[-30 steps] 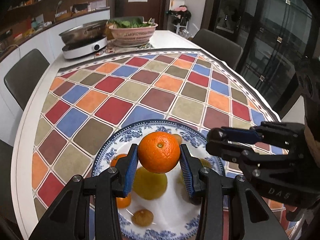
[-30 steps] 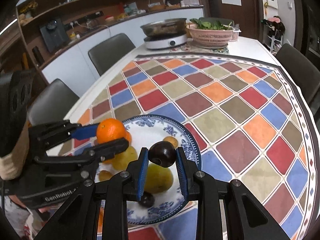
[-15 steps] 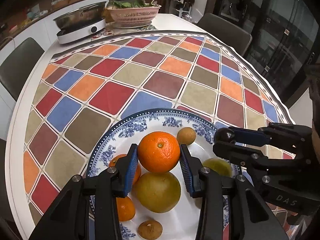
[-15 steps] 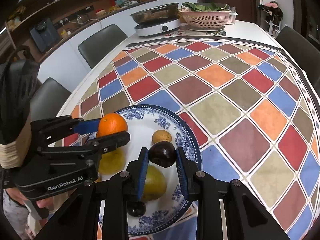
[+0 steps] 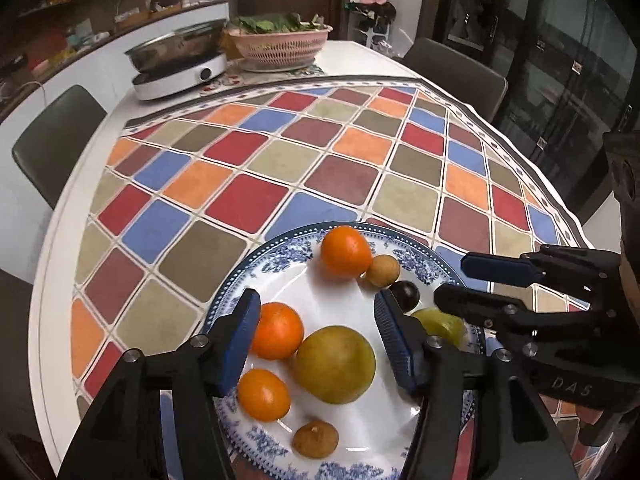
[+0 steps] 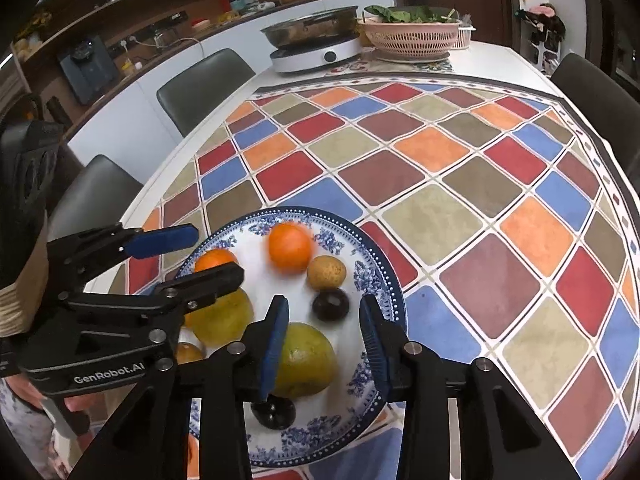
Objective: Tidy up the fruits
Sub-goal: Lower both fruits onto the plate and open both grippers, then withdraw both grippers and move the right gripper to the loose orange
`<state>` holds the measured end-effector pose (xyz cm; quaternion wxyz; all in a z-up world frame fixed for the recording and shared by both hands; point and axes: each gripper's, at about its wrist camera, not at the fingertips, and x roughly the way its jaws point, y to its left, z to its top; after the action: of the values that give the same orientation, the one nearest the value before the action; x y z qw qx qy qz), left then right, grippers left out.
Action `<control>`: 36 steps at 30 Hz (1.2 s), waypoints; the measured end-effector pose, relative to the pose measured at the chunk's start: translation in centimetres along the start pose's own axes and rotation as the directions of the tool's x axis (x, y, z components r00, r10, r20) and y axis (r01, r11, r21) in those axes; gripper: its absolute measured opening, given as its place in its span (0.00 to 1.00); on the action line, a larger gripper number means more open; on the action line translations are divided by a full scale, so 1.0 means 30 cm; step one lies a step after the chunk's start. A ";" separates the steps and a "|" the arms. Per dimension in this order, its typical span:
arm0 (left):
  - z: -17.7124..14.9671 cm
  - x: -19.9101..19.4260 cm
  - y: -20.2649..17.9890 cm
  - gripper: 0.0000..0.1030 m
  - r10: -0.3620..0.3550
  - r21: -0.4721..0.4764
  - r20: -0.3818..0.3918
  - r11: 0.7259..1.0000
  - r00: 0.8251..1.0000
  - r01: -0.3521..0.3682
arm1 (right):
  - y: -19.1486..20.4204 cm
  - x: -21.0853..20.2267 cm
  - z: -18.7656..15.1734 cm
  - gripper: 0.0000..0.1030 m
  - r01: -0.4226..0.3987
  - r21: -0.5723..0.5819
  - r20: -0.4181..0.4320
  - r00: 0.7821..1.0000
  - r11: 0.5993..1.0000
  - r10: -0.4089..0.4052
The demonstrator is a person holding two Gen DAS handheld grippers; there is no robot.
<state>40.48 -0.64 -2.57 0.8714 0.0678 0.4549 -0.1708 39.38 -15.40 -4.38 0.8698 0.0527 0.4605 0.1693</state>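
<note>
A blue-and-white plate [image 5: 280, 252] [image 6: 376, 264] holds several fruits. An orange [image 5: 346, 251] [image 6: 290, 247] lies at its far side, next to a small brown fruit [image 5: 383, 270] [image 6: 326, 272] and a dark plum [image 5: 405, 292] [image 6: 330, 304]. Two more oranges [image 5: 278, 330], a large yellow-green fruit [image 5: 335, 364] [image 6: 306, 360] and another green one [image 5: 438, 322] lie nearer. My left gripper [image 5: 316, 332] is open and empty above the plate. My right gripper [image 6: 324, 330] is open and empty just behind the plum.
The plate sits on a checkered tablecloth [image 5: 320, 160] on a white table. At the far end stand an electric hotpot [image 5: 180, 60] and a pink basket of greens [image 5: 280, 40]. Chairs [image 5: 52, 136] ring the table.
Both grippers opened. The orange left my left gripper and the plum left my right gripper; both now lie on the plate. Both grippers pulled back a little.
</note>
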 end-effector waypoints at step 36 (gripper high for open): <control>-0.366 -0.614 -0.036 0.81 0.245 -0.108 0.302 0.969 0.921 -0.222 | 0.321 -0.413 -0.249 0.45 -0.001 -0.139 0.190 0.981 0.990 0.028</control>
<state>21.93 5.70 6.16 0.9483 0.0624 0.3056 -0.0580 24.47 -11.09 3.44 0.9104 0.0118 0.3613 0.2014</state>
